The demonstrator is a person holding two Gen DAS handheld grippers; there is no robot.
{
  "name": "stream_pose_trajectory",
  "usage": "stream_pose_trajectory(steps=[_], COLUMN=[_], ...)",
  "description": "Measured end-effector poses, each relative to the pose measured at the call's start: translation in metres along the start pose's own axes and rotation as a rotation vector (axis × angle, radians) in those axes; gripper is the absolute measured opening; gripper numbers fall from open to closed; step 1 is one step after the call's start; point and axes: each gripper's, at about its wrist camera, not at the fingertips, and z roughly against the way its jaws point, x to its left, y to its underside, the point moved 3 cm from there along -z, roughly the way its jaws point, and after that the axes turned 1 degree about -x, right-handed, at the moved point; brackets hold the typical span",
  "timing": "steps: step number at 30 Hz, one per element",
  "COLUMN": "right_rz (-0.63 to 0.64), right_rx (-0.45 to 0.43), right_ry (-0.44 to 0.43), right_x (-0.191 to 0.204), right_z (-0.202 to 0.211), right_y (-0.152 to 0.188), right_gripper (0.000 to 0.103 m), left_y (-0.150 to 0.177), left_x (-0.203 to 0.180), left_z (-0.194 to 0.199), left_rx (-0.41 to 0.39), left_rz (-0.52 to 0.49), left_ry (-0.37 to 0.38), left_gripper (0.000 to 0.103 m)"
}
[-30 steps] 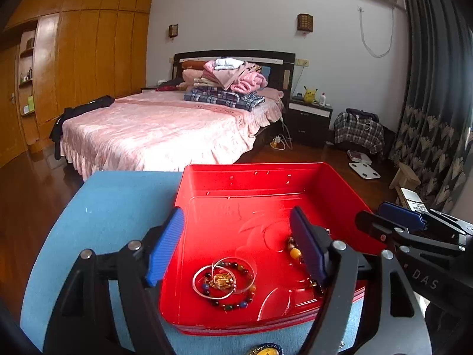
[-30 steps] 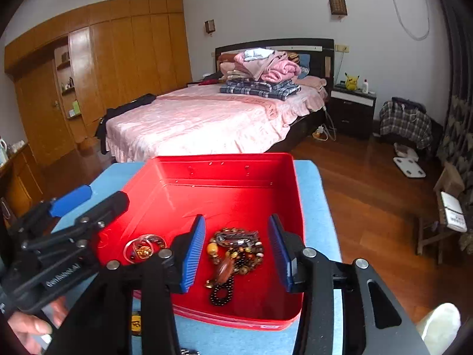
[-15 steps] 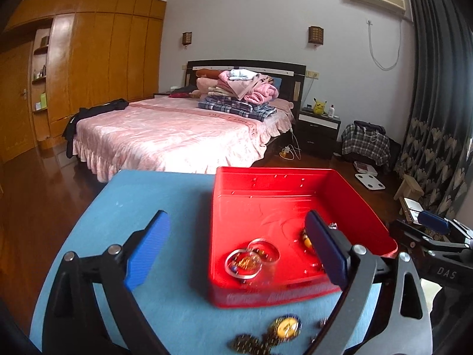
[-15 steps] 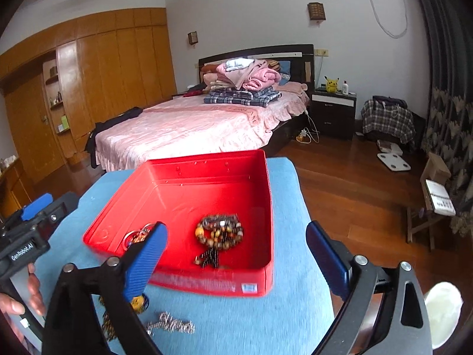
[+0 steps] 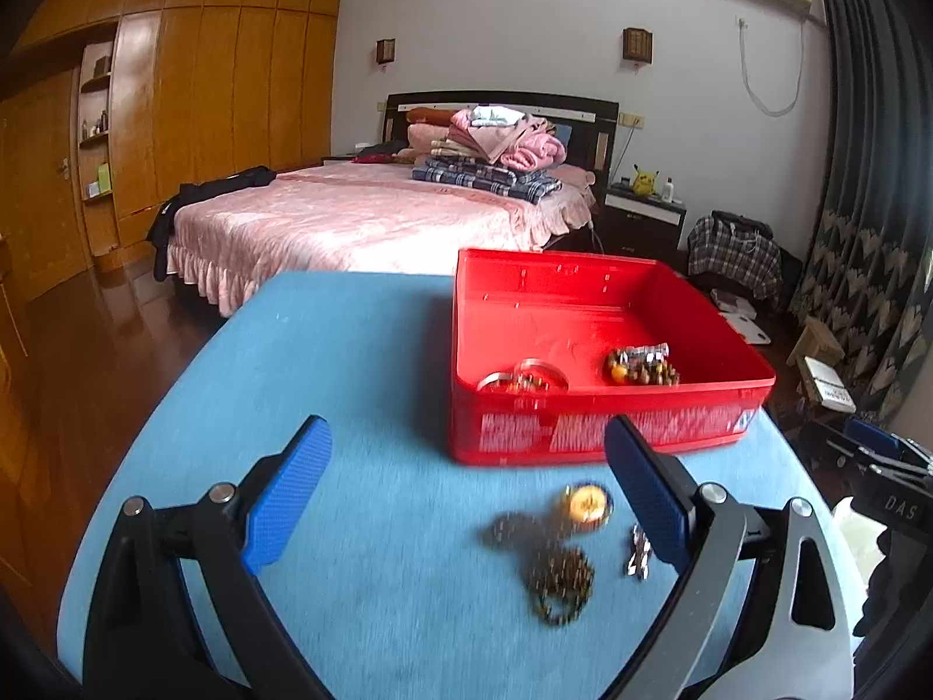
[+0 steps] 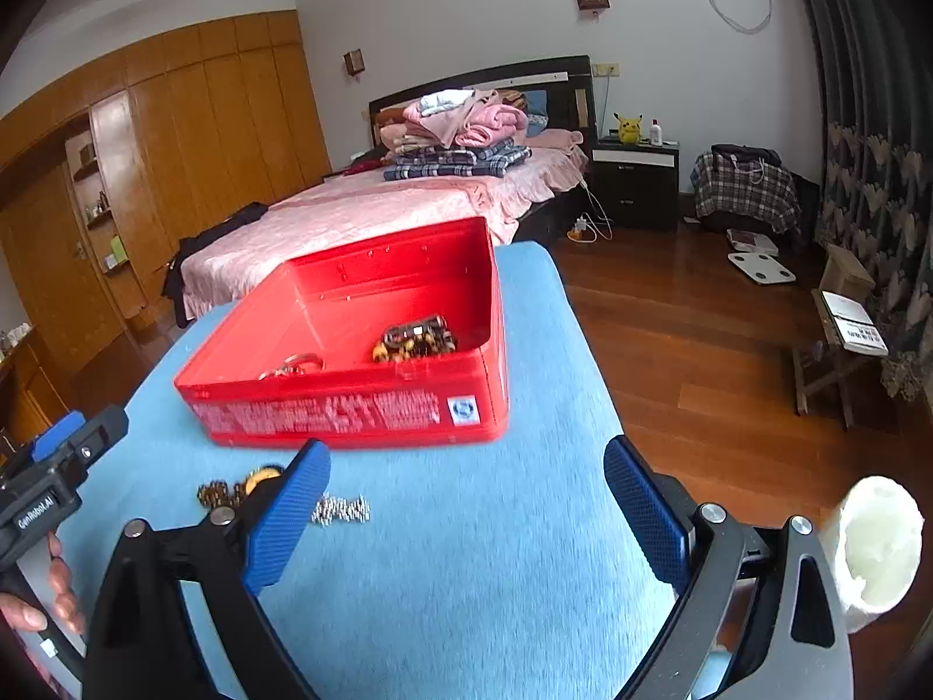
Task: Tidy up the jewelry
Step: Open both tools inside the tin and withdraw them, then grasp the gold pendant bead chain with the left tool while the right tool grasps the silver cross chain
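Note:
A red box (image 5: 606,429) stands on the blue table (image 5: 350,361); it also shows in the right wrist view (image 6: 350,408). Inside lie silver bangles (image 5: 522,379) and a heap of amber and brown beads (image 5: 641,367), which the right wrist view shows too (image 6: 417,341). On the table in front of the box lie a gold pendant (image 5: 588,504), a dark bead bracelet (image 5: 560,580) and a small silver chain (image 5: 638,551); the chain also shows from the right (image 6: 344,508). My left gripper (image 5: 466,496) is open and empty above them. My right gripper (image 6: 466,516) is open and empty.
A bed (image 5: 361,216) with folded clothes stands behind the table. Wooden floor lies to the right (image 6: 700,338), with a small stool (image 6: 839,344). A white cup-like object (image 6: 877,542) sits by my right gripper. The table's right edge is close to the box.
Both grippers have drawn back from over the box and opened wide. The jewelry on the table in front of the box has come into view.

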Motion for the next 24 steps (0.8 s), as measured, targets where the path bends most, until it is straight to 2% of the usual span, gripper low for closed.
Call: stream_pose_trajectory(steps=[11,24], right_rz=[0.056,0.155], right_rx=[0.000,-0.089], right_ry=[0.000,-0.021], right_x=[0.009,0.029], right_z=[0.014,0.026], right_y=[0.024,0.032], right_gripper=[0.093,0.093], left_y=[0.040,0.059], left_x=[-0.011,-0.021], left_z=[0.009,-0.005], left_rx=[0.056,0.087], left_rz=[-0.036,0.000], left_ry=[-0.015,0.012], left_gripper=[0.092,0.090])
